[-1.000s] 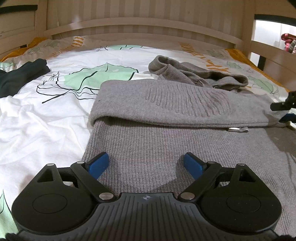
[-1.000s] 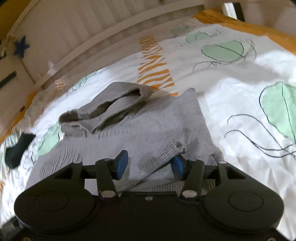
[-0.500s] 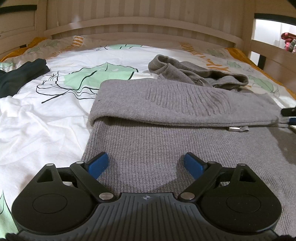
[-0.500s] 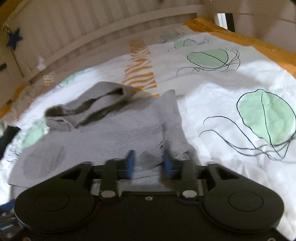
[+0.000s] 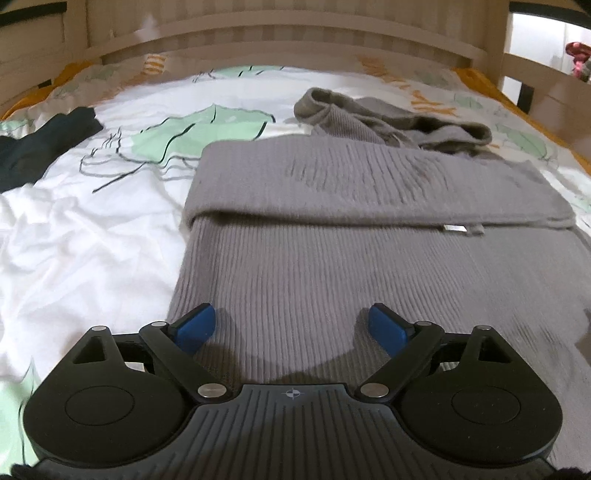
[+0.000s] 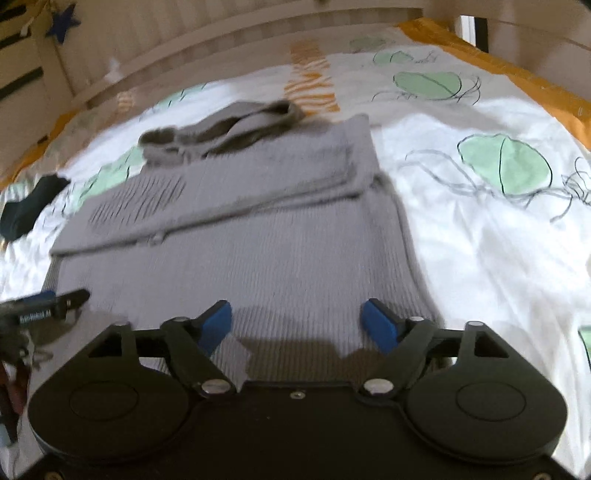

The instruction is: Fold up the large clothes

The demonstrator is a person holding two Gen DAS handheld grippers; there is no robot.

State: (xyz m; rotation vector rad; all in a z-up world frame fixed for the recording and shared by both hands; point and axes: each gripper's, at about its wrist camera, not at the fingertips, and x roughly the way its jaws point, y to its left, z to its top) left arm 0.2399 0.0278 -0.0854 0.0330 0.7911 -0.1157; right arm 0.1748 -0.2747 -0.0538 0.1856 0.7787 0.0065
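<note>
— How's the sweater looking?
— Grey, ribbed, lying on the bed, top part folded over, fold running left to right.
— Hand-held grippers?
— Left and right both gaping, grasping nothing.

A grey sweater of ribbed, matt knit lies on a smooth, wrinkled cotton-like bedsheet. The headboard at the bed's far edge looks like pale painted wood. The left gripper is matt black plastic with blue pads and shiny metal pins.
</note>
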